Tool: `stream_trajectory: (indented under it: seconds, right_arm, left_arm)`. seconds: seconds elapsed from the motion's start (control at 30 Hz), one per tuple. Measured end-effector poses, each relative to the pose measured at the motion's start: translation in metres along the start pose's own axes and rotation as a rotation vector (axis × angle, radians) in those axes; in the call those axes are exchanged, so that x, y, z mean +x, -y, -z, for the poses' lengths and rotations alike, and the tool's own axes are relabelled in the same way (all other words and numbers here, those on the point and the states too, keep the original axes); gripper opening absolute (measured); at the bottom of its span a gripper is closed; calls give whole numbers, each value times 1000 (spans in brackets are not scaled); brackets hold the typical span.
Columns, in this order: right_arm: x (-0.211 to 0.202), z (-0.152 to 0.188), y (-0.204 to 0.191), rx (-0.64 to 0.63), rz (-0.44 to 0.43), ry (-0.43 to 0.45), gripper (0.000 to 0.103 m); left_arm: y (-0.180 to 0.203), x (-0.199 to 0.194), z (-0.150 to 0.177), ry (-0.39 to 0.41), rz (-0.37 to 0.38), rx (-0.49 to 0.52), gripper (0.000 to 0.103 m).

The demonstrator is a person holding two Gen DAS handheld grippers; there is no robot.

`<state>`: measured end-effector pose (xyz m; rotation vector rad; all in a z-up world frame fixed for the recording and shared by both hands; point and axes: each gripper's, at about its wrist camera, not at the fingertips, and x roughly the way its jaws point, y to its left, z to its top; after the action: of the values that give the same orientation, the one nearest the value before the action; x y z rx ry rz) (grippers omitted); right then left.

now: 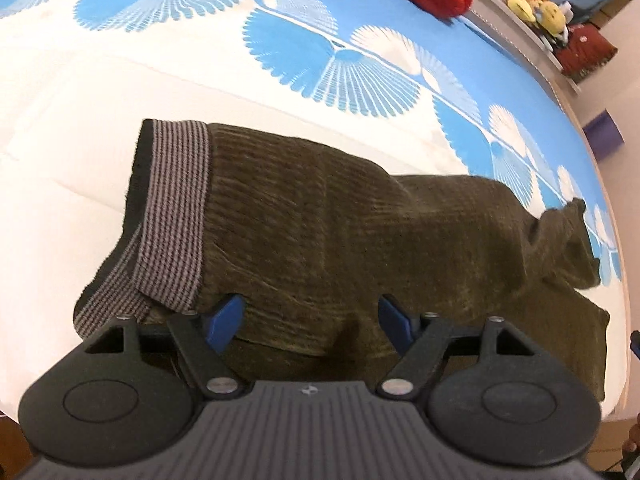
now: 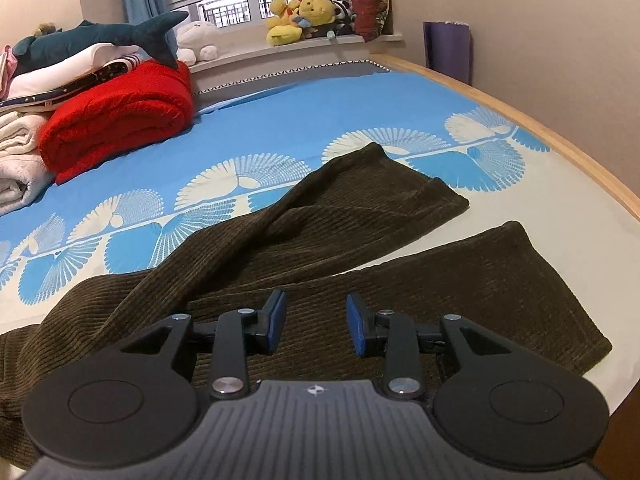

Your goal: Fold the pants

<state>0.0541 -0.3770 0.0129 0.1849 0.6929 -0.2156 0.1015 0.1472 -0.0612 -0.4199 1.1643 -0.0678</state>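
A bed (image 2: 280, 120), covered by a blue and white sheet with a fan pattern, is seen to carry everything in both views; its wooden edge is cut off at the right of the right wrist view. Dark olive corduroy pants (image 2: 320, 232) are laid across the near part of the bed, the two legs spread apart at their ends, the farther leg creased and partly lying over the nearer one. In the left wrist view the striped grey waistband (image 1: 176, 208) is turned over at the left, and the far leg ends are bunched and hard to make out.

A rolled red blanket (image 2: 116, 116) is stacked beside pale folded bedding, which is cut off by the frame. Plush toys (image 2: 304, 16) are lined on the window sill.

The left gripper (image 1: 312, 320) is spread wide over the pants, nothing pinched. The right gripper (image 2: 316, 320) is parted more narrowly above the nearer leg, released.
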Motion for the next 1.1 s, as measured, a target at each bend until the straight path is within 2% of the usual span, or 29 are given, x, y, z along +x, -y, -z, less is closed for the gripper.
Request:
stream_trajectory:
  seconds: [0.07, 0.13, 0.17, 0.2, 0.27, 0.3, 0.43, 0.53, 0.6, 0.63, 0.77, 0.9, 1.0, 1.1]
  right_arm:
    - [3, -1, -1, -3, 1, -2, 35]
    - [7, -2, -4, -8, 0, -4, 35]
    - [9, -2, -5, -11, -1, -5, 35]
    - [11, -2, -7, -16, -2, -6, 35]
    - [14, -3, -10, -24, -3, -9, 35]
    - [16, -3, -12, -30, -3, -10, 35]
    - [21, -5, -17, -39, -10, -15, 35]
    - [24, -7, -20, -41, -21, -12, 35]
    - [27, -9, -21, -39, -31, -11, 35]
    - [29, -10, -22, -35, -38, -11, 35]
    - [38, -17, -24, 23, -87, -13, 18]
    - [55, -26, -31, 97, -161, -46, 19]
    - [74, -33, -37, 174, -206, -84, 19]
    - [96, -37, -46, 213, -217, -113, 22]
  left_arm:
    - [0, -1, -2, 6, -7, 4, 75]
    - [1, -2, -3, 20, -37, 20, 61]
    - [0, -2, -3, 23, -50, 23, 48]
    - [-2, -2, -4, 27, -60, 19, 30]
    - [-6, -2, -6, 39, -87, 8, 13]
    - [-10, -3, -8, 44, -87, -13, 11]
    - [-24, -2, -13, 23, -44, -106, 13]
    - [-31, 0, -15, -9, 3, -165, 31]
    - [-30, 2, -16, -28, 24, -173, 48]
    - [-29, 3, -16, -37, 27, -165, 51]
    - [-20, 12, -14, -79, -18, -119, 52]
    - [-16, 17, -14, -90, -10, -126, 63]
    - [-13, 25, -11, -146, 26, -132, 63]
    - [-10, 27, -12, -139, 19, -119, 63]
